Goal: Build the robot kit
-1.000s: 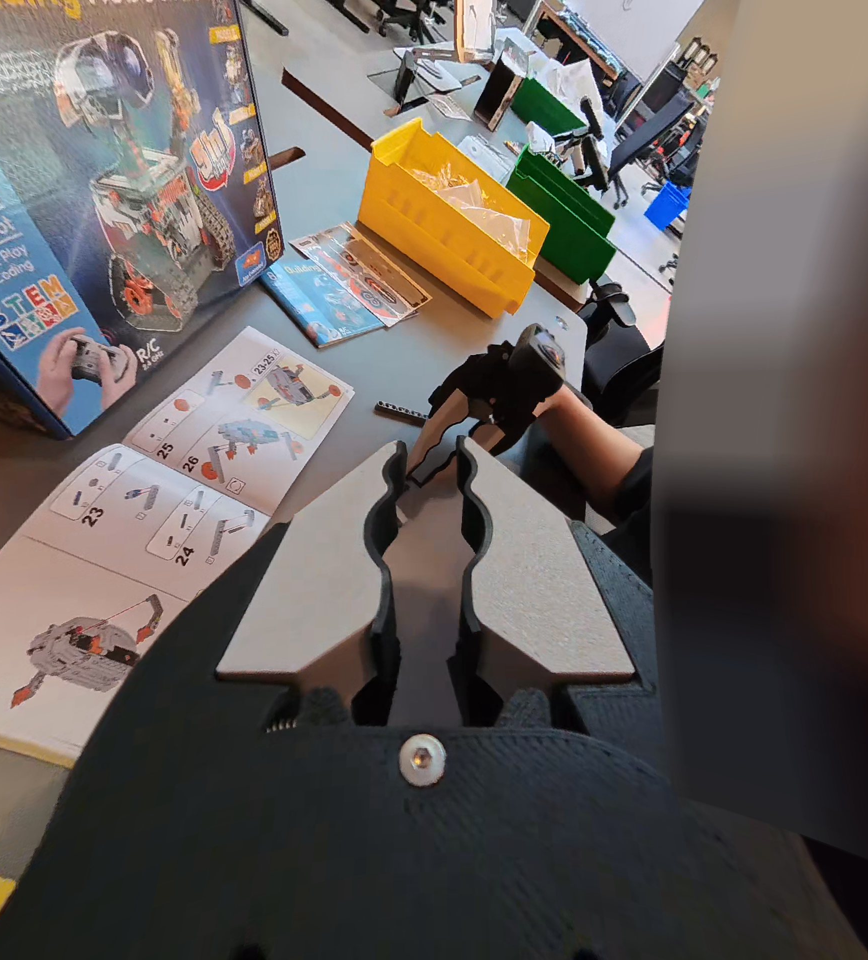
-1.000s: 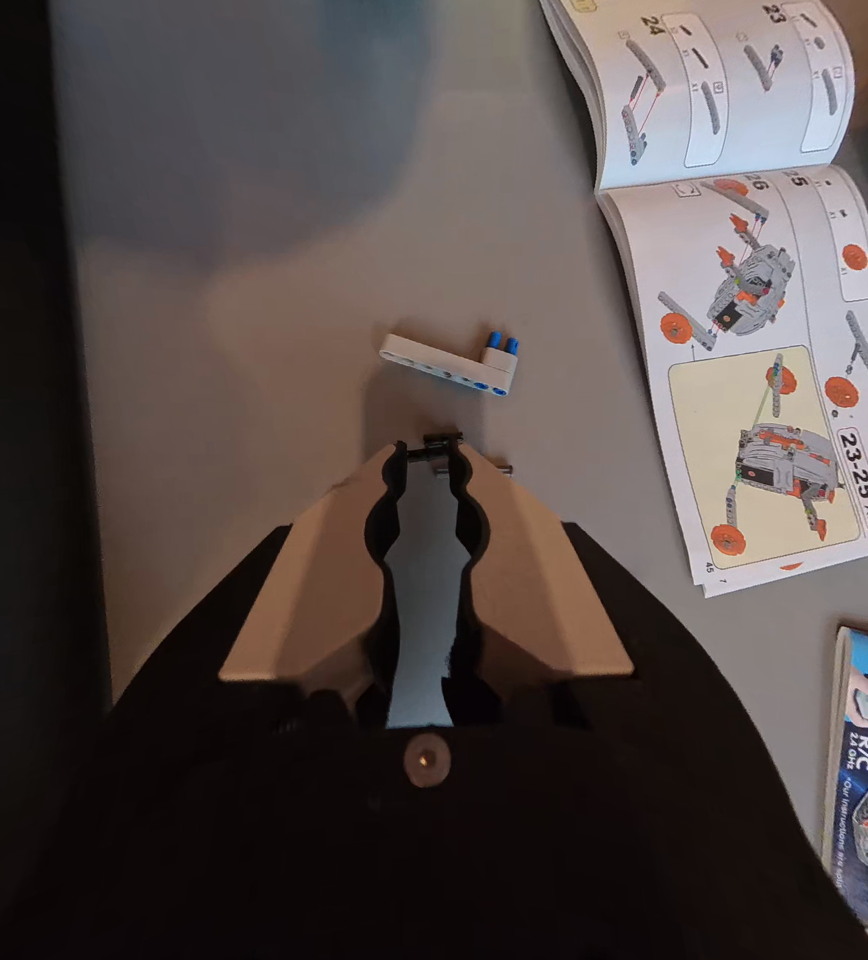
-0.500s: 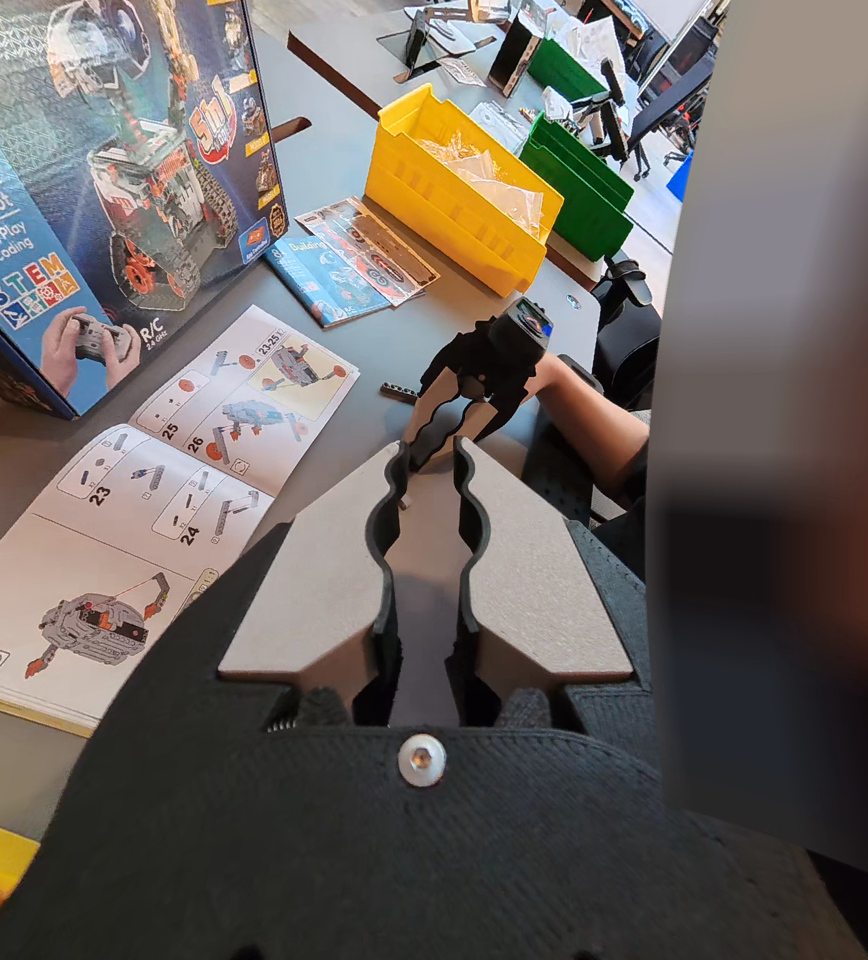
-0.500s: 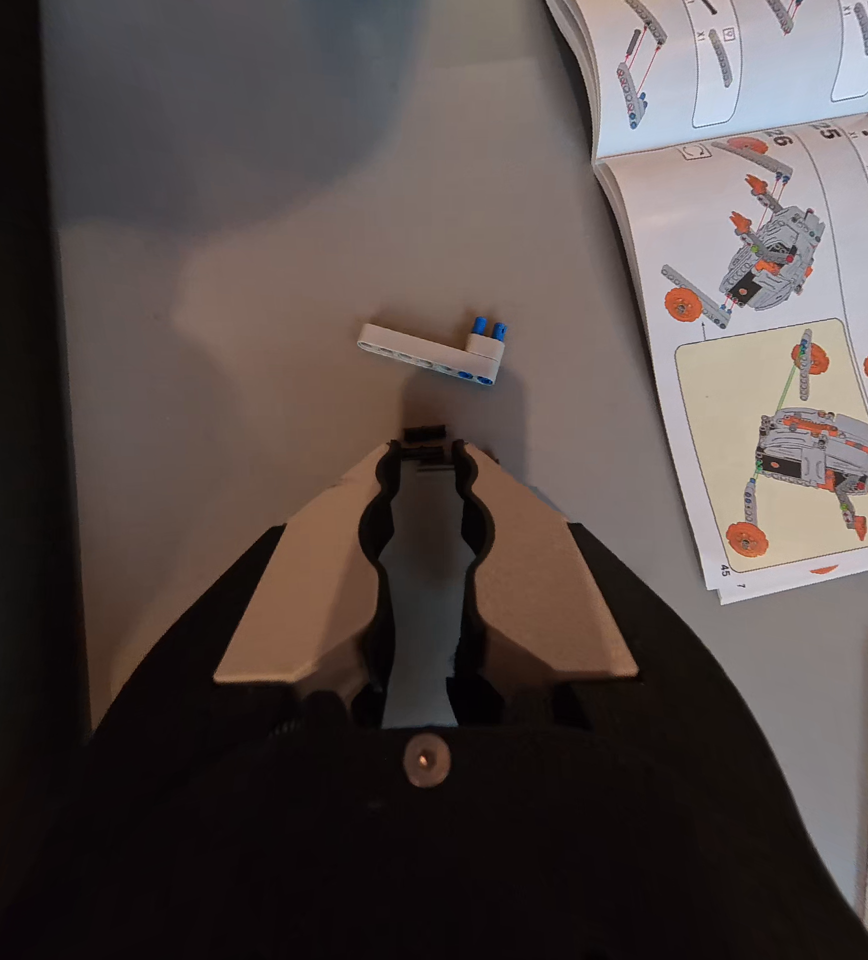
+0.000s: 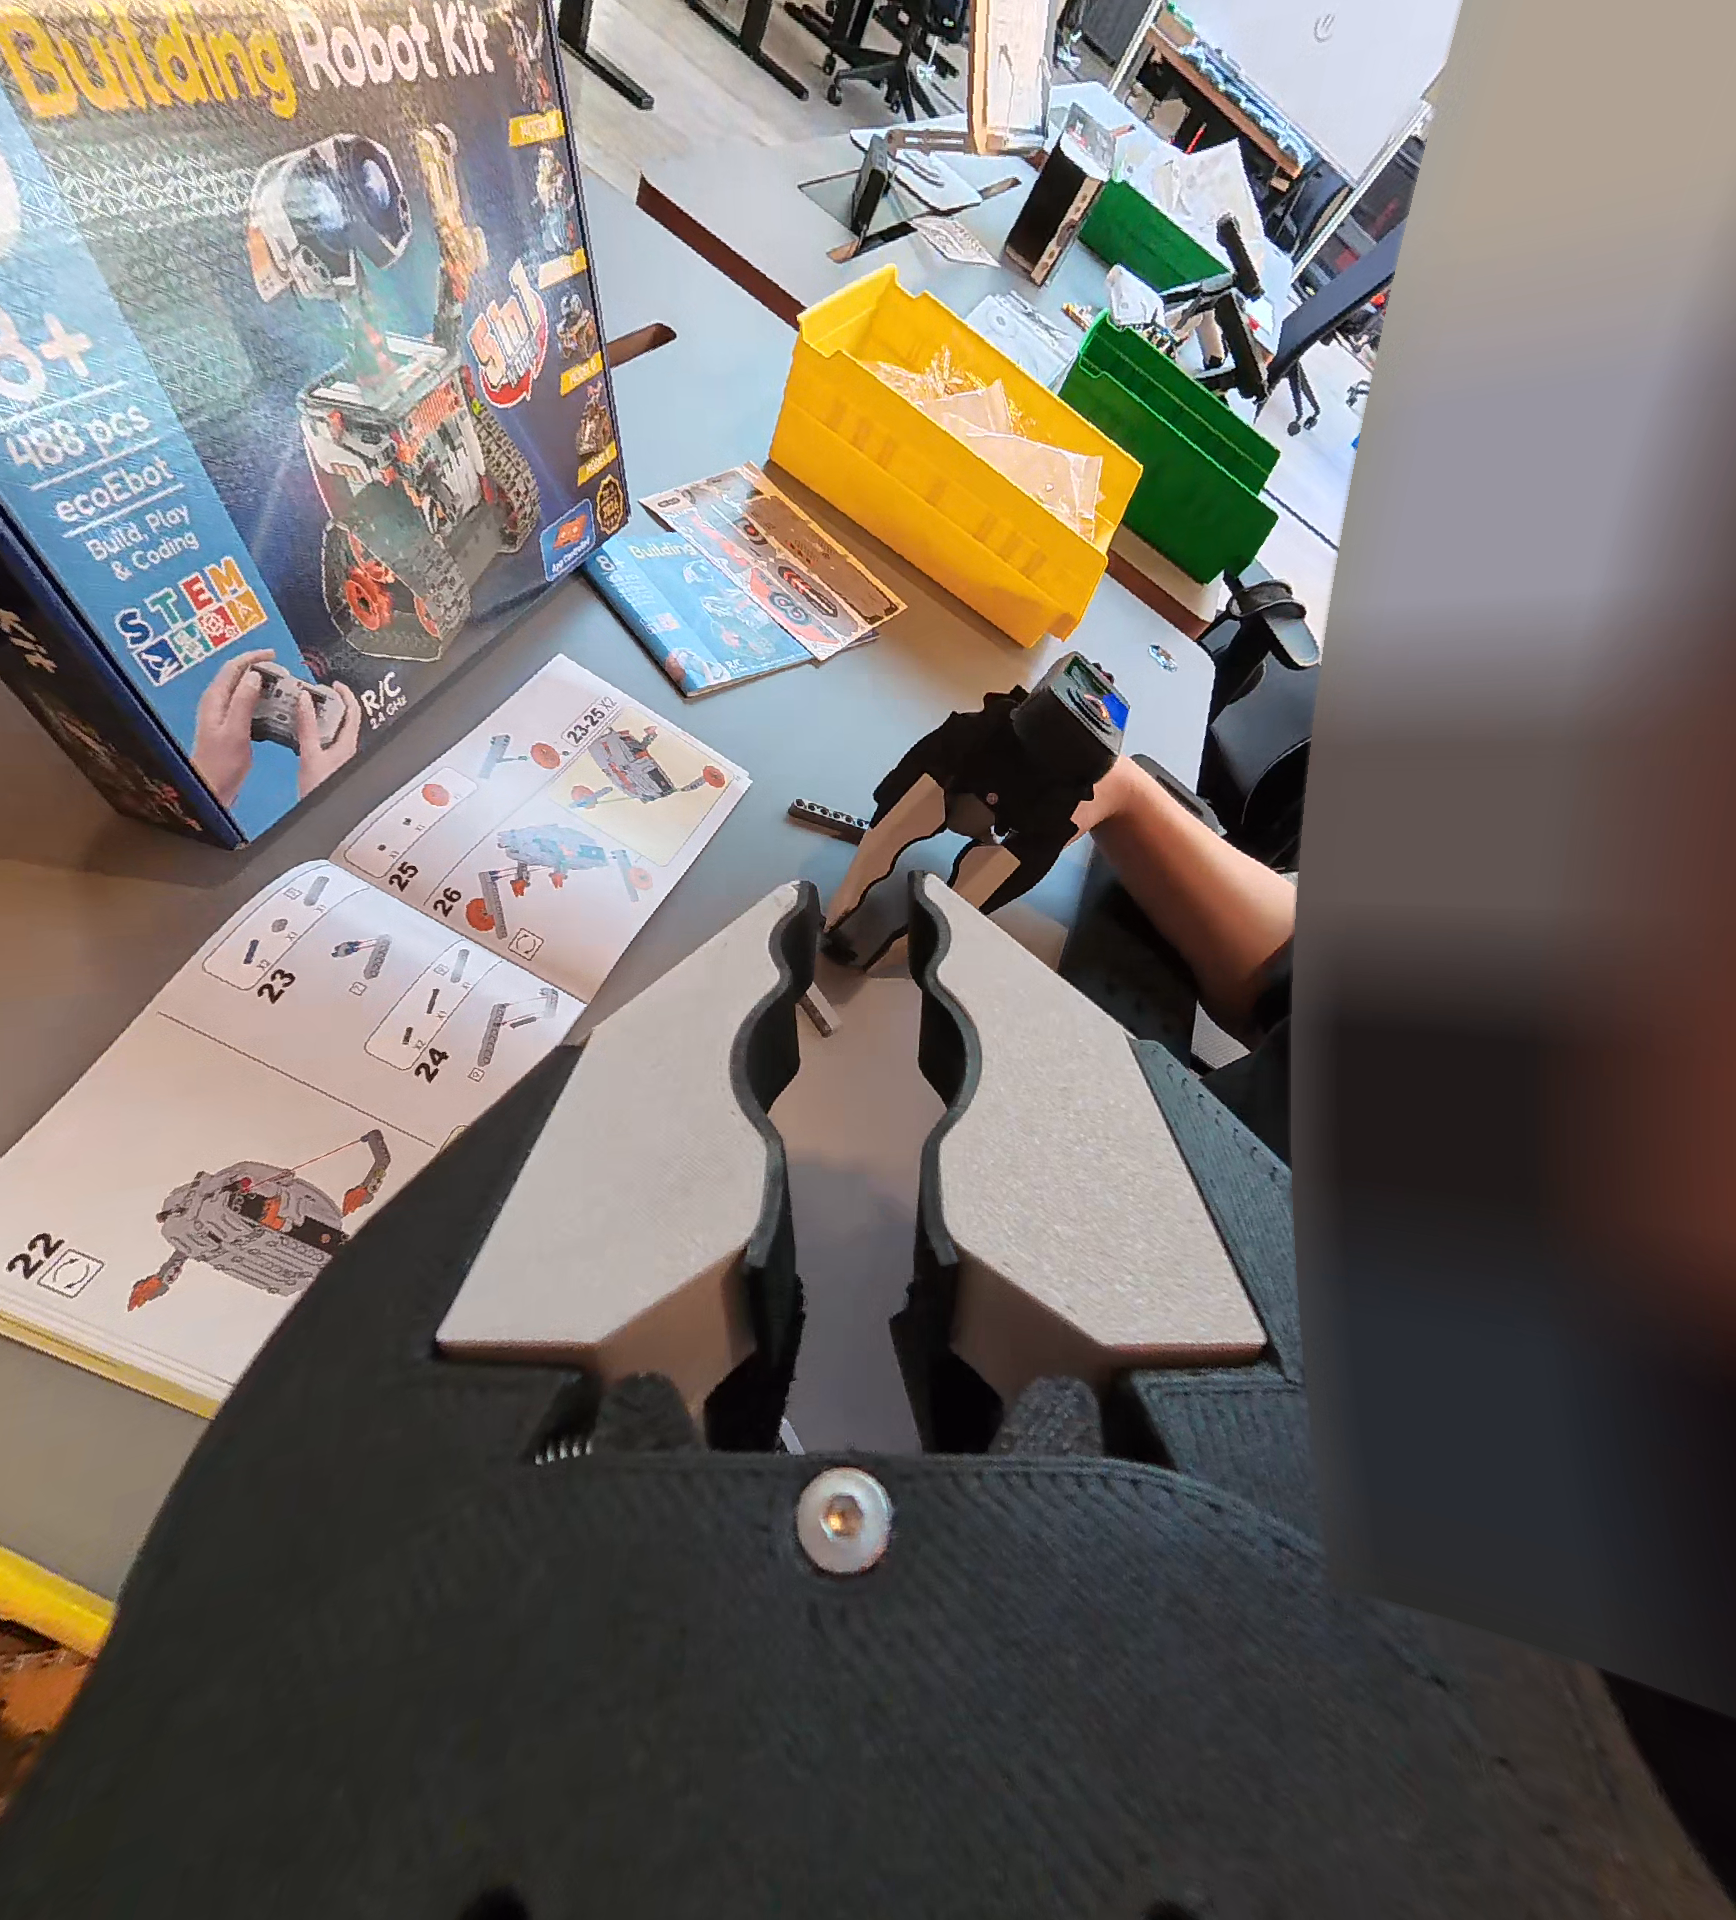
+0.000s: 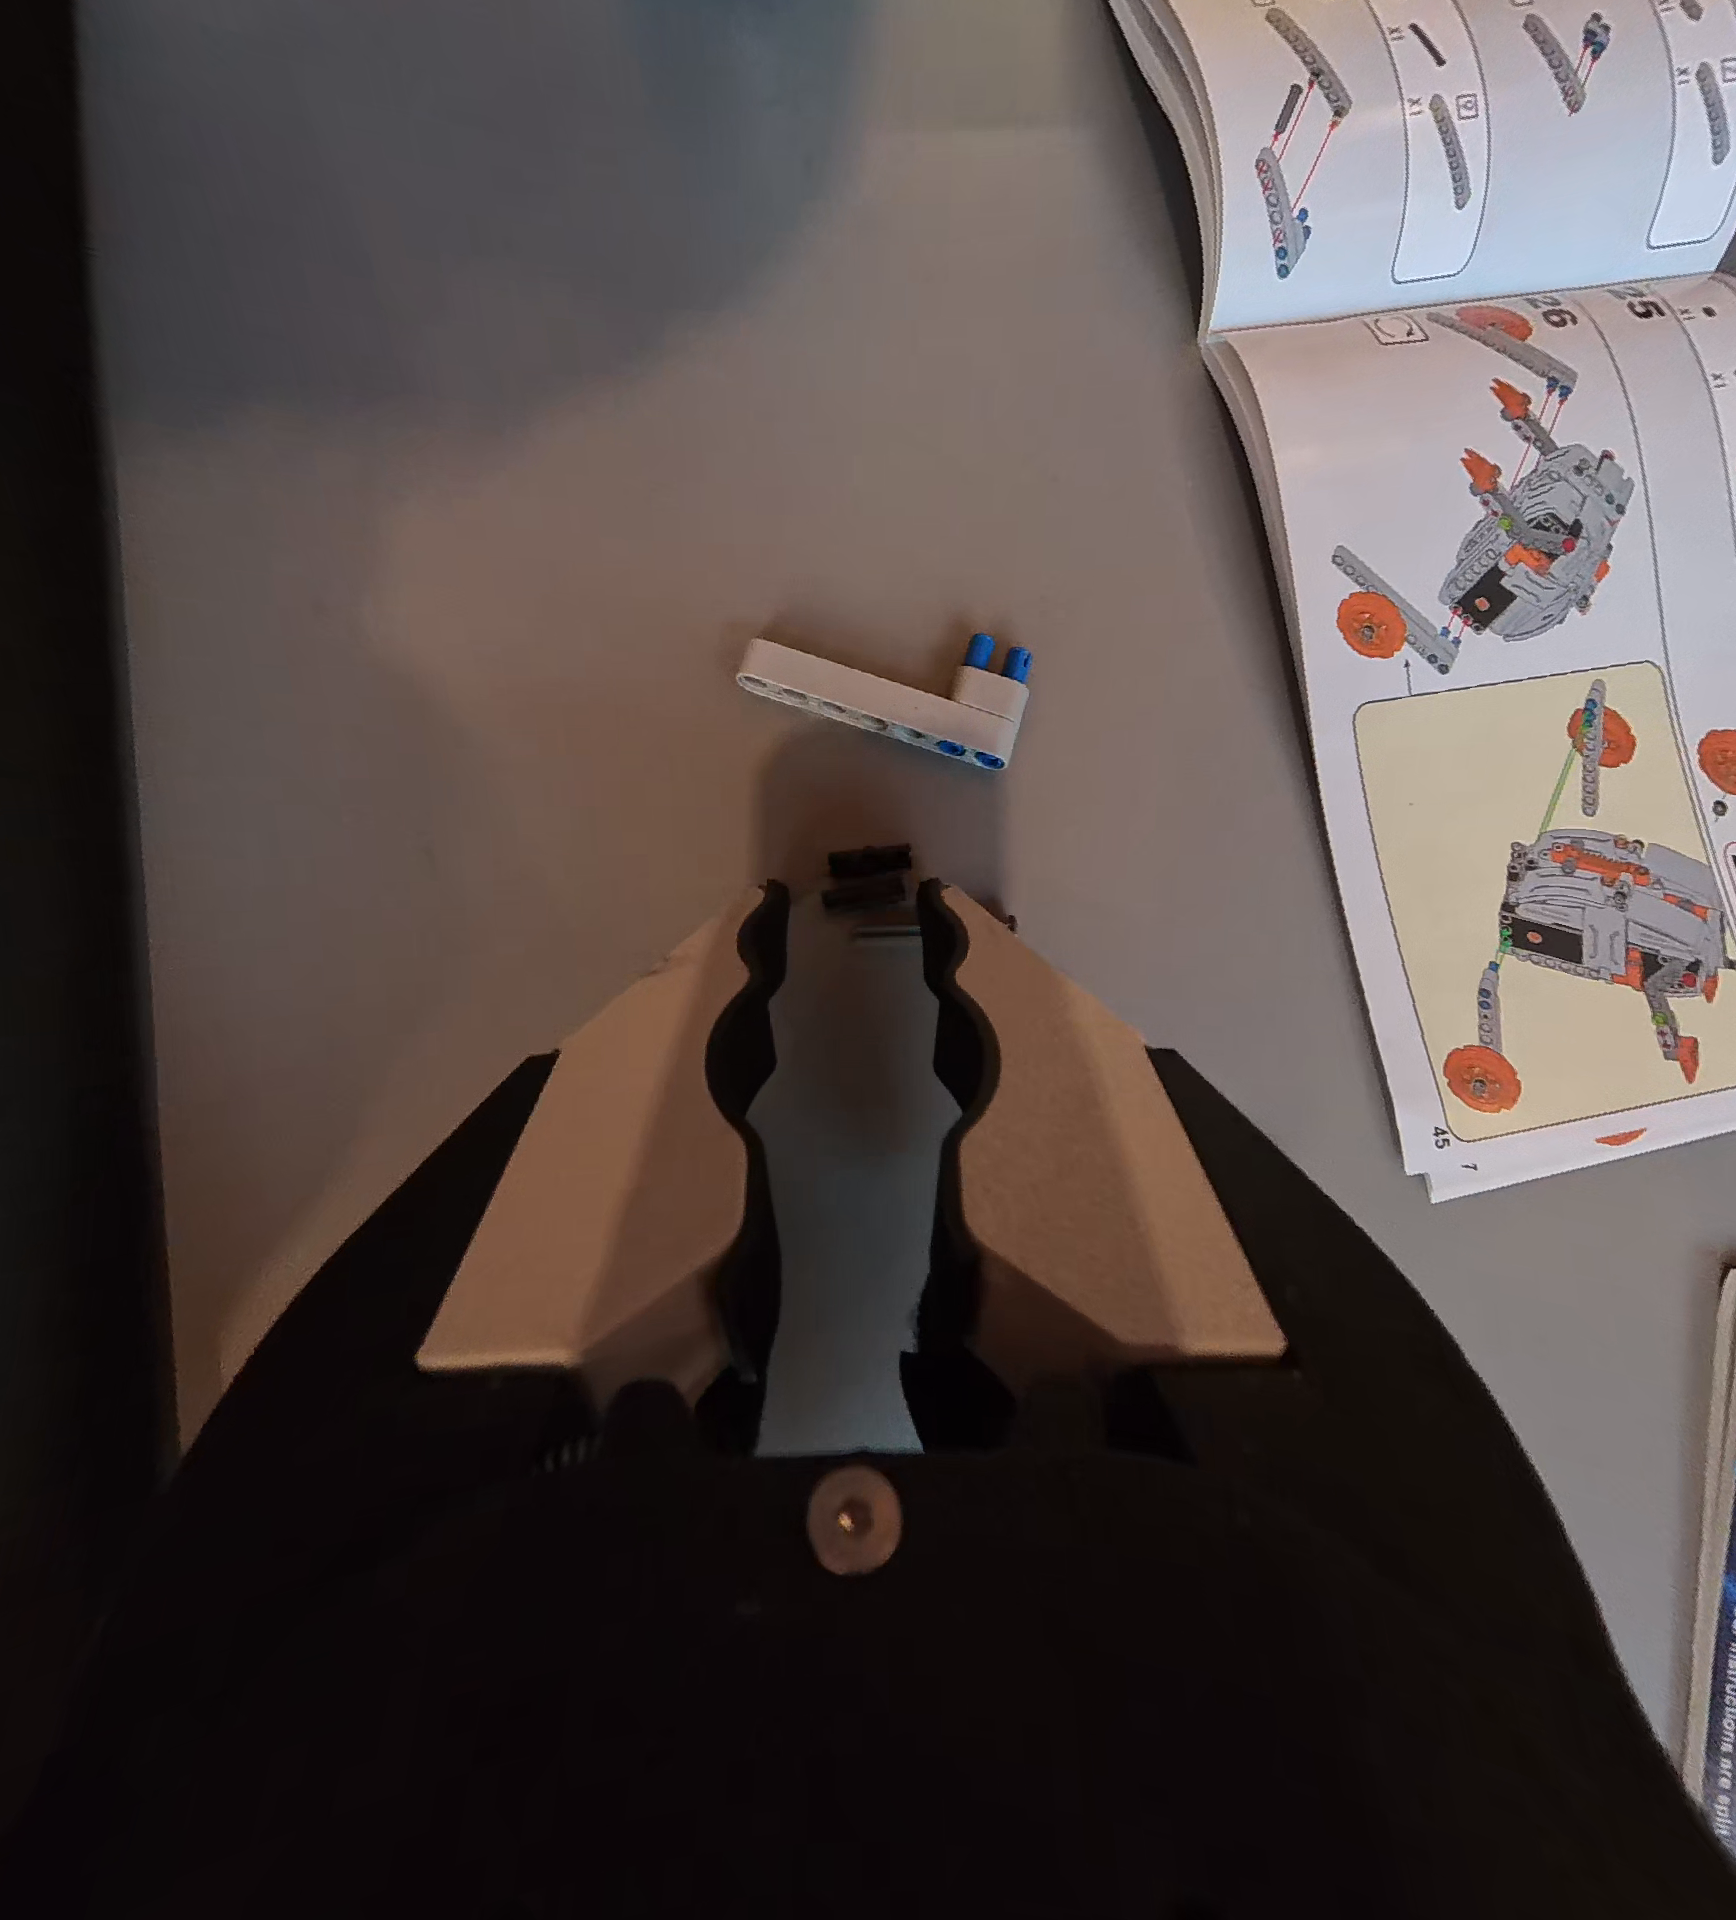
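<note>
My right gripper (image 6: pixel 853 896) points down at the grey table (image 6: pixel 531 520), slightly open. Two small black pins (image 6: pixel 869 878) lie at its tips, with a thin grey axle (image 6: pixel 885 932) just behind them. Neither pin looks clamped. A white L-shaped beam with blue pins (image 6: pixel 885 707) lies just beyond the pins. My left gripper (image 5: pixel 864 904) is open and empty above the table. It points at the right gripper (image 5: pixel 885 930), which shows just past its tips. A pale piece end (image 5: pixel 820 1013) peeks out beside its left finger.
An open instruction booklet (image 5: pixel 324 1039) lies left of the grippers and also shows in the right wrist view (image 6: pixel 1570 727). A big blue kit box (image 5: pixel 220 416) stands behind it. Leaflets (image 5: pixel 739 592), a yellow bin (image 5: pixel 905 499), green bins (image 5: pixel 1176 468) and a black beam (image 5: pixel 828 818) lie farther back. Spacing between my two grippers at the tips: around 30 cm.
My right gripper's jaws have widened a little, and the black pin that spanned its tips now lies free between them. The left view has shifted, bringing more of the box into view.
</note>
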